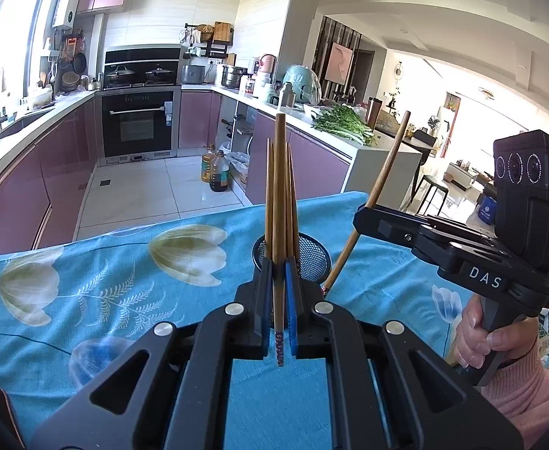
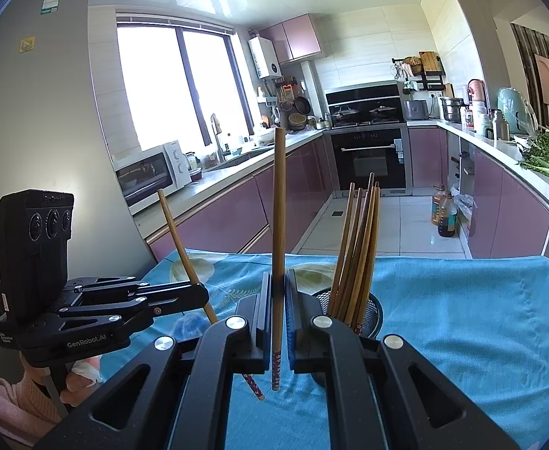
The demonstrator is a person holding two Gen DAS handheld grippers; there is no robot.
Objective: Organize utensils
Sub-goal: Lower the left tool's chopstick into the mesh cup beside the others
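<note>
My left gripper point(image 1: 280, 267) is shut on a wooden chopstick point(image 1: 280, 187), held upright with its patterned end hanging below the pads. Just behind it a black mesh cup point(image 1: 313, 258) stands on the blue flowered tablecloth point(image 1: 124, 262) with several chopsticks inside. To the right, my right gripper point(image 1: 363, 213) is shut on a second chopstick point(image 1: 383, 176) that leans to the right. In the right wrist view, that right gripper point(image 2: 278, 276) grips its chopstick point(image 2: 278, 206) upright. The mesh cup point(image 2: 371, 311) sits just right of it, and the left gripper point(image 2: 201, 293) holds its tilted chopstick point(image 2: 180, 236).
The table's far edge point(image 2: 424, 257) drops to a tiled kitchen floor with oil bottles point(image 1: 216, 172). Pink cabinets, an oven point(image 1: 137, 123) and a counter with leafy greens point(image 1: 343, 122) lie beyond. A microwave point(image 2: 150, 174) stands on the left counter. A hand in a pink sleeve point(image 1: 499, 341) holds the right gripper.
</note>
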